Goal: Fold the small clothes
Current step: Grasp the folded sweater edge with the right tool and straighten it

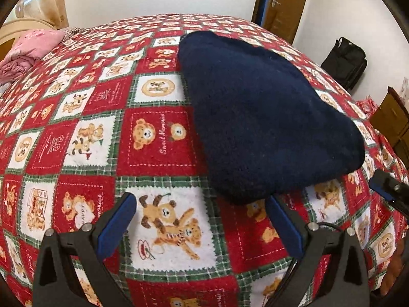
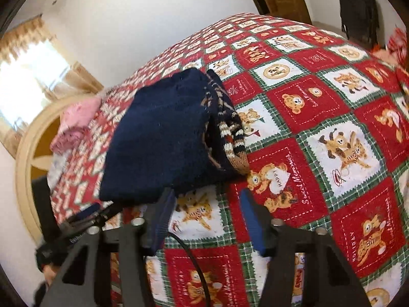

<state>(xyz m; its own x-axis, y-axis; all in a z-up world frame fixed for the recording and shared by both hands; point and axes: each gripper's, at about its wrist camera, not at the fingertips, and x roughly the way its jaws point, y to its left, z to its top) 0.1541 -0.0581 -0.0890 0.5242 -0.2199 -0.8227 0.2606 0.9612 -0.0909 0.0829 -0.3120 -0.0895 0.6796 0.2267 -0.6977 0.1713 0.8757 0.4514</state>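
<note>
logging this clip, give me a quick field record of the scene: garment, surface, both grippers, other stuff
garment: dark navy knitted sweater, folded into a compact bundle, patterned striped layers showing at its open side
surface: red, white and green teddy-bear patchwork bedspread
left gripper: jaws open, empty, just short of the bundle
right gripper: jaws open, empty, at the bundle's near edge
other: pink bedding near the headboard; black bag on the floor

A bed covered by a red, white and green patchwork blanket printed with teddy bears. A folded navy knitted garment lies flat on it, toward the right. Crumpled pink bedding sits at the bed's far left edge.
</note>
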